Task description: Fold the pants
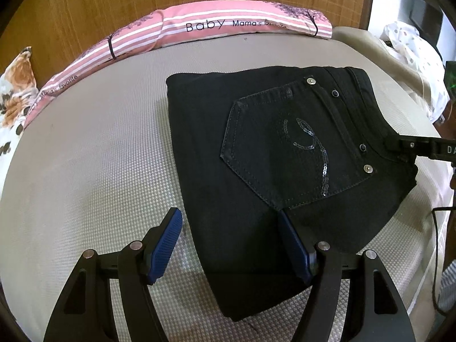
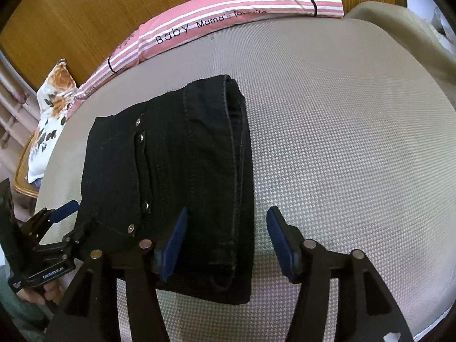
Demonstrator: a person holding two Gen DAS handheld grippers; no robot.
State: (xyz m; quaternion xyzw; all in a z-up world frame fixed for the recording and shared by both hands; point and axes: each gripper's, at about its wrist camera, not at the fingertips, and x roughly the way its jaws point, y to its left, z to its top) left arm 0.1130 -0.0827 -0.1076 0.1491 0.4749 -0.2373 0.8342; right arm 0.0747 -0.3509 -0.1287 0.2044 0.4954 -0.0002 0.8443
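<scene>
Black jeans [image 1: 270, 156] lie folded into a compact stack on the grey mattress [image 1: 94, 156], back pocket with a sequin swirl facing up. My left gripper [image 1: 230, 225] is open, its jaws astride the stack's near left edge, low over it. In the right wrist view the jeans [image 2: 176, 176] show their folded hems on the right. My right gripper [image 2: 228, 222] is open, its jaws astride the hem edge of the stack. The left gripper [image 2: 68, 222] also shows there at the stack's left corner. The right gripper's tip [image 1: 399, 145] shows at the waistband edge.
A pink striped pillow [image 1: 216, 25] lies along the far edge against a woven headboard [image 1: 114, 2]. A floral cushion [image 1: 14, 94] sits at the far left. White bedding [image 1: 410, 54] is heaped at the right. A black cable [image 1: 436, 256] hangs off the right side.
</scene>
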